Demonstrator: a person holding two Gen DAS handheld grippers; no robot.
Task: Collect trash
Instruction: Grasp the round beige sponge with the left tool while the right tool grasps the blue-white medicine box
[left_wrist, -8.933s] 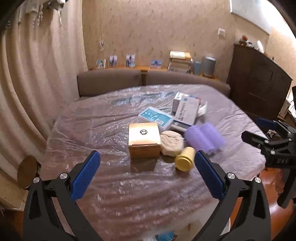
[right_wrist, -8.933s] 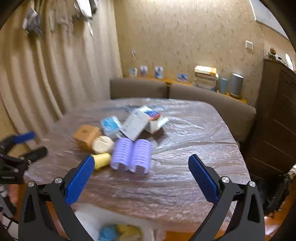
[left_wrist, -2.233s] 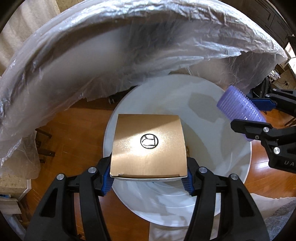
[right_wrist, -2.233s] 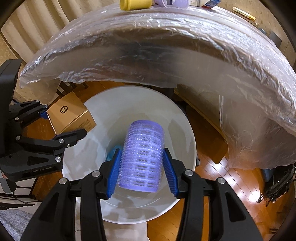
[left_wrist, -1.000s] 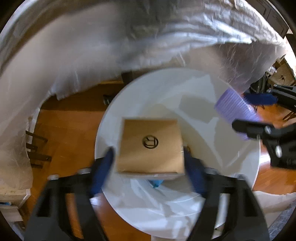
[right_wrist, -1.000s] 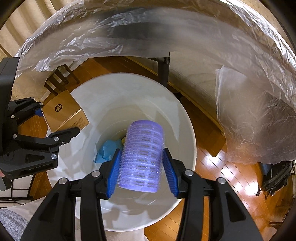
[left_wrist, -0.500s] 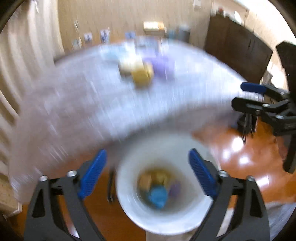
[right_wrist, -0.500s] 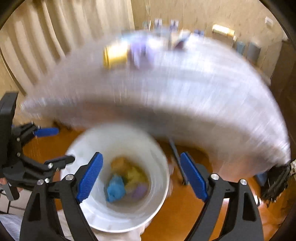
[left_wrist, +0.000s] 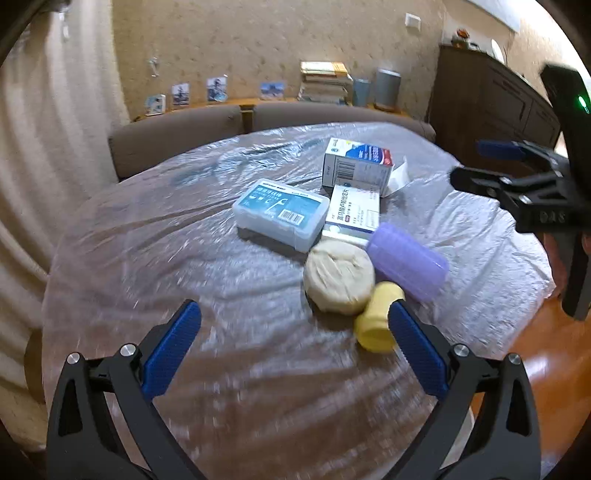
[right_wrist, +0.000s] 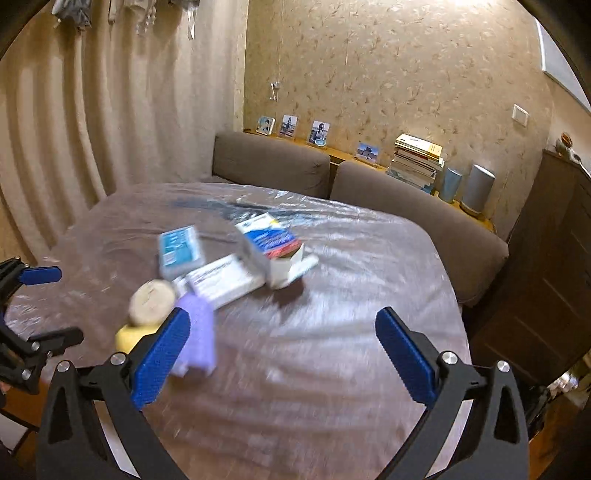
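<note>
Left wrist view: left tongs and right tongs were spread, empty; six items, including purple roller, awaited collection from surface.

Bare table cover left of clustered trash.
</note>
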